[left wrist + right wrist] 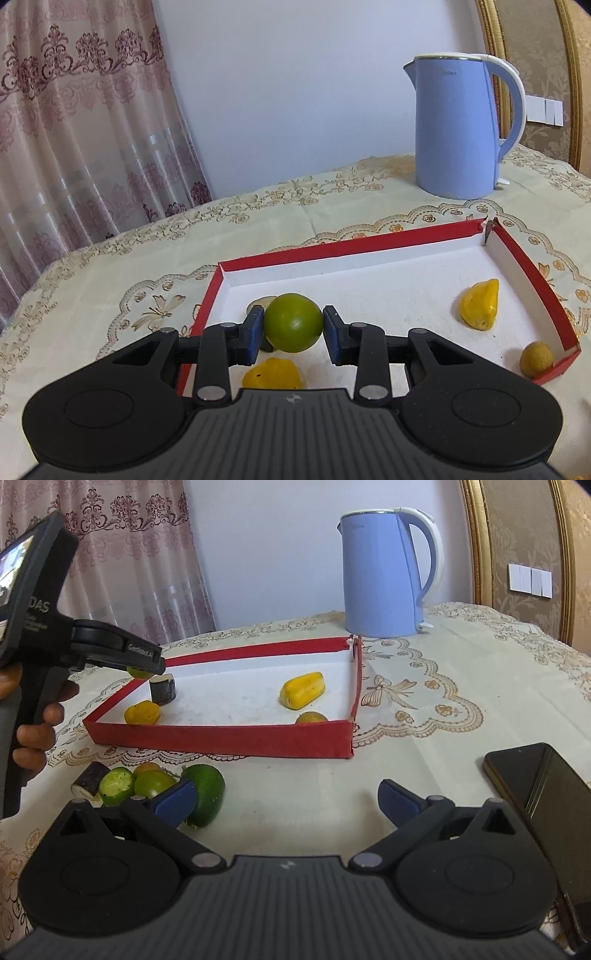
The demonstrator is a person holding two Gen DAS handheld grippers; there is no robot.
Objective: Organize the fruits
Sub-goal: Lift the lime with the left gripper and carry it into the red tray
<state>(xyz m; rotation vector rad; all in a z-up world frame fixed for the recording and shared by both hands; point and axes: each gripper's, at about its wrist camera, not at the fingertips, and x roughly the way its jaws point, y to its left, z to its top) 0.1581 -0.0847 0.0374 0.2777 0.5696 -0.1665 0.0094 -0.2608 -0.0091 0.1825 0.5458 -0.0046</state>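
Note:
My left gripper (293, 325) is shut on a round green fruit (293, 322) and holds it above the near left corner of the red tray (347, 248). In the tray lie a yellow fruit (272, 374), a bigger yellow fruit (479, 304), a small brown-yellow fruit (536, 359) and a dark eggplant piece (162, 688). My right gripper (286, 801) is open and empty over the cloth in front of the tray (221, 738). Next to its left finger lie a green avocado (207, 794), green fruits (153, 782) and a cut eggplant piece (86, 779).
A blue kettle (458, 125) stands behind the tray. A black phone (535, 786) lies right of my right gripper. A curtain (74, 129) hangs at the left past the table's edge. The left gripper's body and the hand on it (44, 627) show at left.

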